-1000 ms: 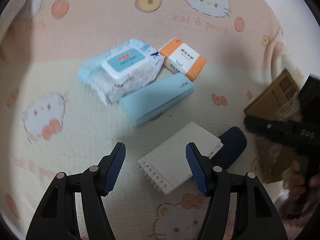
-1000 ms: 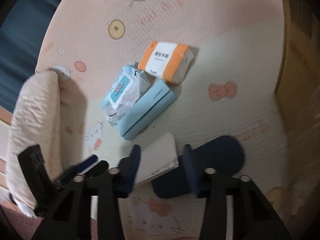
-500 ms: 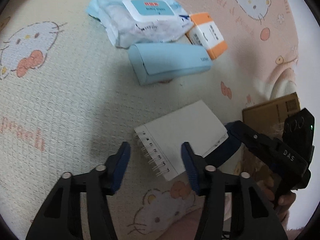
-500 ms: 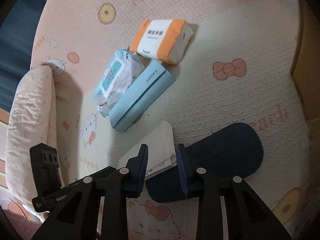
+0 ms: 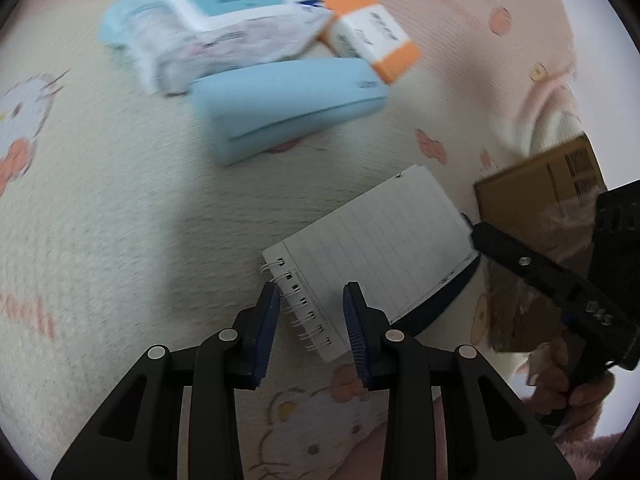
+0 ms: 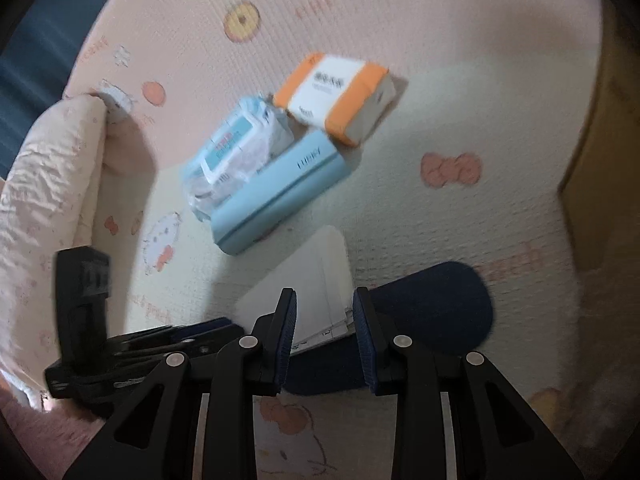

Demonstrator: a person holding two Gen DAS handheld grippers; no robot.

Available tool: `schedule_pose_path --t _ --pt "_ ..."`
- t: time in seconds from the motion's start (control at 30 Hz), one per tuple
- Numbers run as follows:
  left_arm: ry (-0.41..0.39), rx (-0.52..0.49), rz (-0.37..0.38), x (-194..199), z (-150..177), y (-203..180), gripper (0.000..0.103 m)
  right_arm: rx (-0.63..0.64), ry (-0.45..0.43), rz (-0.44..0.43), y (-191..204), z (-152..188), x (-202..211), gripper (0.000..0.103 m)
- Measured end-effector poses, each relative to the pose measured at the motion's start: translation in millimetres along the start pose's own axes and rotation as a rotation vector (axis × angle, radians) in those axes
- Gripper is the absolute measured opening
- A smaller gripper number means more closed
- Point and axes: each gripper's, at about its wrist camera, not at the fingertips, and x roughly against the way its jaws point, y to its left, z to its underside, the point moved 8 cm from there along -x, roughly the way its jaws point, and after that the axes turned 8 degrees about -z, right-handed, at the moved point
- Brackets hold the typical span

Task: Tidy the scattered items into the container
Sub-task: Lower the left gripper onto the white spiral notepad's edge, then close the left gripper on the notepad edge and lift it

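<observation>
Low in the left wrist view, the left gripper [image 5: 310,312] straddled the wire-bound edge of a spiral notebook [image 5: 372,248]. Its jaws were closing with the coils between them, the pads not yet pressing, so I judged it was taking the stiff spine, not the loose pages.

At the right edge of that view a person's hand [image 5: 568,384] held the right gripper [image 6: 325,332]. Seen through its own camera, that gripper's jaws stood narrowly parted over the notebook's far corner [image 6: 308,280], where the pages overlapped a dark blue oval case [image 6: 420,312]. Whether its pads touched either one I could not tell.

Up in the left view's upper middle lay the remaining clutter, bunched together: a wet wipes pack [image 5: 216,28], an orange-and-white tissue pack [image 5: 372,36] and a light blue case [image 5: 288,104] touching the wipes.

A cardboard box [image 5: 540,184] sat at the right of the left view, just beside the notebook, on the cartoon-print play mat [image 5: 100,200]. It was probably the container, and nothing visible had gone in yet.
</observation>
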Motion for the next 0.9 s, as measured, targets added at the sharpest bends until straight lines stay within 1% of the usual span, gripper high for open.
schedule_pose_path --t 0.03,0.07,0.1,0.13,0.17,0.23,0.27,0.3,0.37,0.4,0.43,0.5,0.57,0.6,0.63,0.67,0.7,0.77,0.83,0.9 --pt "-0.001 -0.026 0.061 1.7 -0.9 -11.1 0.025 -0.007 0.0 -0.04 4.4 1.3 6.0 0.027" --pt "0.01 -0.053 0.119 3.4 -1.0 -25.3 0.025 -0.025 0.014 -0.089 8.4 5.4 11.0 0.027" --pt "-0.013 -0.122 0.159 8.7 -2.8 -47.4 0.025 -0.028 0.025 -0.077 8.8 9.1 12.9 0.026" --pt "-0.034 -0.193 0.131 10.5 -3.0 -59.3 0.025 -0.02 0.043 -0.04 7.8 13.7 12.9 0.025" --pt "-0.054 -0.295 0.055 8.8 -1.7 -72.8 0.025 0.001 0.058 -0.005 8.3 18.1 11.8 0.024" --pt "-0.062 -0.375 -0.009 1.3 1.7 -84.3 0.025 0.009 0.053 0.022 7.6 22.3 13.2 0.024" --pt "-0.07 -0.375 -0.025 -1.6 1.1 -85.3 0.025 -0.005 0.053 0.014 5.3 22.8 14.8 0.024" --pt "-0.074 -0.36 -0.029 -1.6 -1.3 -84.1 0.025 -0.017 0.053 0.012 2.3 22.9 15.9 0.024" --pt "-0.07 -0.31 -0.029 -1.5 -6.7 -78.8 0.025 -0.018 0.047 0.057 -3.0 21.6 17.9 0.024" --pt "-0.076 -0.289 -0.059 -1.0 -9.3 -73.0 0.025 -0.012 0.046 0.063 -3.2 20.8 18.0 0.024" --pt "-0.082 -0.264 -0.088 1.4 -11.7 -64.7 0.025 -0.014 0.043 0.054 -2.8 19.9 17.2 0.024" --pt "-0.086 -0.222 -0.099 7.5 -13.1 -54.5 0.027 -0.012 0.036 0.043 -0.5 17.2 16.6 0.024" --pt "-0.095 -0.166 -0.119 16.8 -17.0 -34.8 0.039 -0.005 0.04 0.041 0.3 16.8 14.2 0.024" --pt "-0.104 -0.13 -0.125 19.4 -17.8 -27.1 0.051 -0.006 0.033 0.041 0.4 16.2 13.1 0.025" --pt "-0.103 -0.074 -0.113 22.4 -18.6 -13.9 0.057 -0.011 0.027 0.038 -0.3 15.2 11.8 0.025" --pt "-0.095 -0.048 -0.101 22.4 -18.4 -8.7 0.057 -0.017 0.021 0.031 -1.3 14.2 9.9 0.029" --pt "-0.071 -0.006 -0.081 19.5 -18.0 -2.3 0.057 -0.031 0.014 0.024 -3.8 12.4 6.6 0.034" --pt "0.004 0.069 -0.052 8.9 -11.7 12.9 0.057 -0.047 0.0 0.023 -9.4 9.7 1.0 0.039" --pt "0.064 0.144 -0.011 -2.7 -3.5 25.1 0.058 -0.046 -0.015 0.035 -13.0 7.8 -2.8 0.039" --pt "0.066 0.191 0.03 -5.5 -0.7 28.7 0.057 -0.04 -0.017 0.02 -13.4 8.7 -8.2 0.039"
